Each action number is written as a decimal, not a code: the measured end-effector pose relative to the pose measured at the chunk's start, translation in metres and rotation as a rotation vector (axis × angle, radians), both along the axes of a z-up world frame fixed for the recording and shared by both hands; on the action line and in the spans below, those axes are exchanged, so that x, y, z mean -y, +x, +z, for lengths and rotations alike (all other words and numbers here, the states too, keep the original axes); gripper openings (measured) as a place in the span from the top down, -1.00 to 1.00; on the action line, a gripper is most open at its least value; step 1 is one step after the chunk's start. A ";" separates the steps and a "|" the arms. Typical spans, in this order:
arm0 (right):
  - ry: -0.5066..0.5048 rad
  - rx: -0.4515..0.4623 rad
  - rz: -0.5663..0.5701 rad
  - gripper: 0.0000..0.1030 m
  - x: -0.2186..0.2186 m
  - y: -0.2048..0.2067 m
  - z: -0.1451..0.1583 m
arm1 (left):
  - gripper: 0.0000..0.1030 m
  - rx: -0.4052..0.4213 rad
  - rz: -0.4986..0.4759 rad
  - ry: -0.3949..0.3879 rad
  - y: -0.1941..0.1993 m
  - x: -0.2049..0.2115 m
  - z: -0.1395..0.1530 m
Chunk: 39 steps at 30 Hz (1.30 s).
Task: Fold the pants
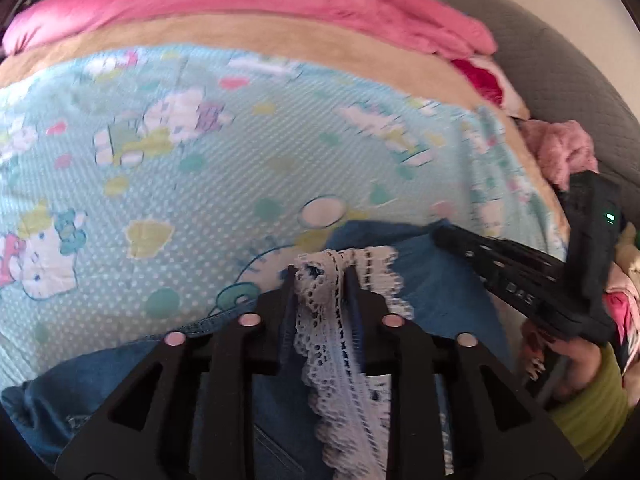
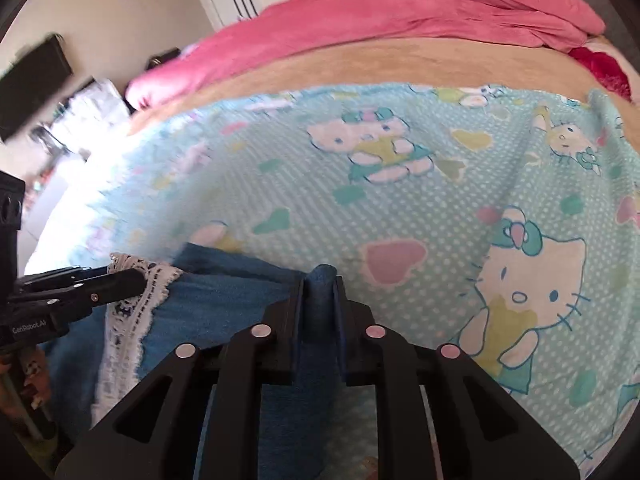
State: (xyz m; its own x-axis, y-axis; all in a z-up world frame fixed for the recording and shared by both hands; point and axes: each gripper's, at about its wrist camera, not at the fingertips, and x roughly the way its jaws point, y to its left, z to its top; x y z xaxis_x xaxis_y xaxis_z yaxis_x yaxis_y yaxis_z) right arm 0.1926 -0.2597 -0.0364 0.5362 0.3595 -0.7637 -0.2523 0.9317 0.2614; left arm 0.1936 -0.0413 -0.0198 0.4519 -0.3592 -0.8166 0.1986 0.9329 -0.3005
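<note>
"GenRobot.AI" on left gripper [image 2: 86, 290] (partly cut)

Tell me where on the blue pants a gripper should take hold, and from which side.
Grip the blue pants at the lace-trimmed hem, coming from the near side, angled down: that edge bunches upward off the blanket, giving a ridge to pinch.

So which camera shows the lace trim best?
The left wrist view: the lace trim runs up the middle, pinched between the left gripper fingers. The right wrist view shows only a strip of it at the left edge, partly behind those fingers.
</note>
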 end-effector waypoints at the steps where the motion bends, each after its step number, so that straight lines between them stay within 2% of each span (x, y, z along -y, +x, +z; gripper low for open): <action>1: -0.021 0.009 0.000 0.65 -0.001 -0.001 0.000 | 0.33 -0.005 0.009 0.005 0.001 -0.002 -0.004; 3: -0.041 0.027 -0.016 0.38 0.000 -0.003 0.005 | 0.06 -0.008 0.030 0.000 0.000 -0.012 -0.007; 5: -0.016 0.044 -0.022 0.26 0.005 -0.004 0.011 | 0.04 -0.011 0.053 -0.012 -0.006 -0.024 -0.005; 8: 0.002 0.077 -0.048 -0.04 0.017 -0.017 0.023 | 0.04 0.021 0.068 -0.006 -0.018 -0.035 0.009; 10: 0.023 0.090 -0.066 -0.17 0.025 -0.031 0.030 | 0.01 0.044 0.081 0.020 -0.028 -0.037 0.018; 12: 0.043 0.102 -0.079 -0.29 0.031 -0.045 0.037 | -0.23 0.067 0.094 0.030 -0.040 -0.042 0.027; 17: 0.051 0.102 -0.094 -0.44 0.037 -0.078 0.046 | -0.31 0.098 0.111 0.040 -0.074 -0.047 0.036; 22: 0.020 0.088 -0.072 -0.48 0.033 -0.108 0.045 | -0.31 0.070 0.073 0.022 -0.108 -0.042 0.029; 24: 0.018 0.070 -0.061 -0.48 0.030 -0.115 0.041 | -0.31 0.044 0.056 -0.008 -0.121 -0.039 0.023; 25: 0.018 0.066 -0.062 -0.48 0.030 -0.119 0.039 | -0.29 0.024 0.047 -0.036 -0.127 -0.037 0.020; 26: 0.020 0.062 -0.064 -0.48 0.030 -0.122 0.037 | -0.17 0.014 0.042 -0.054 -0.131 -0.034 0.019; 27: 0.027 0.059 -0.068 -0.48 0.030 -0.125 0.035 | 0.03 0.003 0.030 -0.076 -0.136 -0.031 0.016; 29: 0.040 0.046 -0.069 -0.48 0.029 -0.128 0.031 | 0.15 -0.023 0.006 -0.093 -0.144 -0.024 0.009; 32: 0.043 0.035 -0.066 -0.48 0.027 -0.130 0.028 | 0.15 -0.068 0.000 -0.095 -0.149 -0.017 -0.002; 34: 0.041 0.041 -0.068 -0.48 0.026 -0.131 0.029 | 0.04 -0.097 -0.010 -0.127 -0.151 -0.014 -0.008; 36: 0.037 0.041 -0.074 -0.48 0.025 -0.131 0.028 | 0.04 -0.103 -0.034 -0.134 -0.152 -0.003 -0.013; 37: 0.038 0.037 -0.073 -0.48 0.024 -0.131 0.027 | 0.13 -0.096 -0.042 -0.130 -0.153 0.001 -0.014; 38: 0.034 0.029 -0.069 -0.48 0.022 -0.130 0.026 | 0.68 -0.097 -0.055 -0.129 -0.154 0.006 -0.014; 39: 0.025 0.019 -0.066 -0.48 0.020 -0.130 0.024 | 0.84 -0.099 -0.059 -0.130 -0.154 0.006 -0.014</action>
